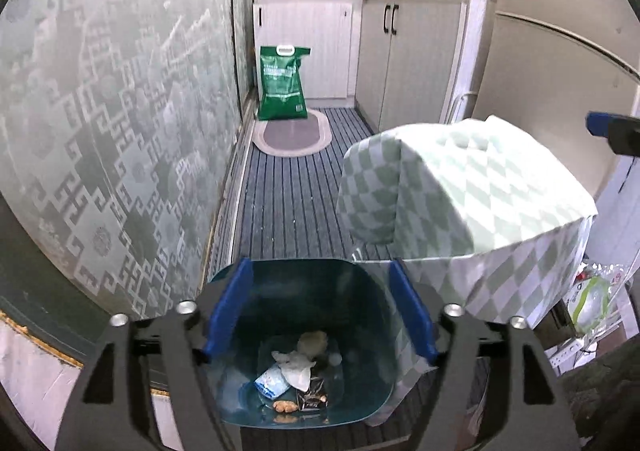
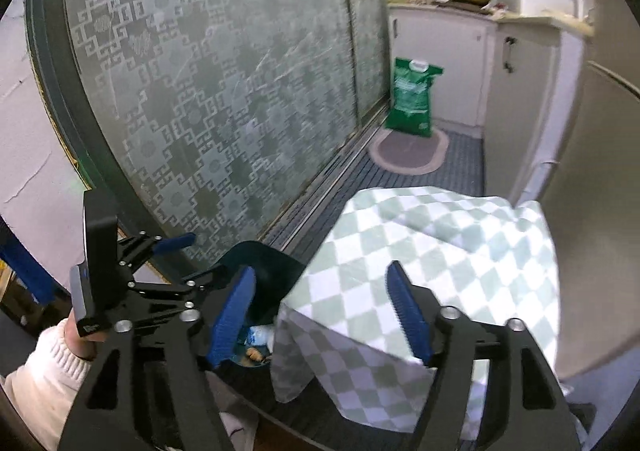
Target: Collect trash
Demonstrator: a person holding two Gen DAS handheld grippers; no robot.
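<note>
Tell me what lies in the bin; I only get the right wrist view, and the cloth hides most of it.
Observer: The bin holds a crumpled tissue, a blue-white packet, a dark wrapper and brown scraps.
Operator: Is the left gripper carrying anything?
Observer: No. It is open over the bin, with nothing between its fingers.
Operator: Anything to the right of the covered table?
Observer: A plastic bag, white and green, sits low beside it.
</note>
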